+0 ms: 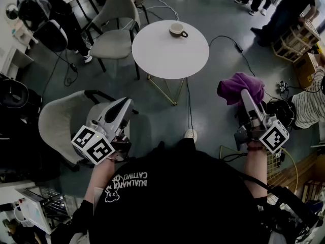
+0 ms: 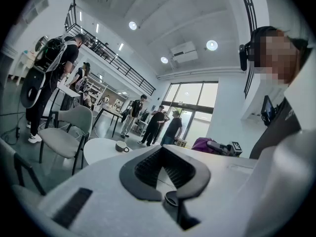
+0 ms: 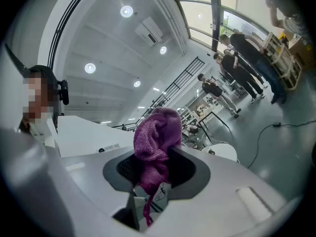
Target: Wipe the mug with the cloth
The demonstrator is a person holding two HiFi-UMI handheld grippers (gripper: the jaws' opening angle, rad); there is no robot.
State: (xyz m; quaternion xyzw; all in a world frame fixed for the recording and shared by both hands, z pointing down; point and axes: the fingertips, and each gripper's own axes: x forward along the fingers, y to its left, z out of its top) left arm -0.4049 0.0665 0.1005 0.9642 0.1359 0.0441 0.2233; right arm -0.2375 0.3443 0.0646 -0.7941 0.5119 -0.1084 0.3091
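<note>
Though well apart from mug [image 1: 177, 30], table [image 1: 162, 60] and chairs [image 1: 114, 39], left fingers [image 2: 143, 171] clenched empty, right fingers [image 3: 191, 174] clamped on cloth [image 1: 241, 88].

Round white table [image 1: 152, 60] on thin gold legs, set on a grey floor [image 1: 213, 14]. A pale grey chair [image 1: 114, 32] stands just left of the table, and a second grey chair [image 1: 61, 121] is nearer the viewer on that side. Right of the table a black cable [image 1: 238, 50] trails over the floor, with a wooden rack [image 1: 294, 42] farther right.
</note>
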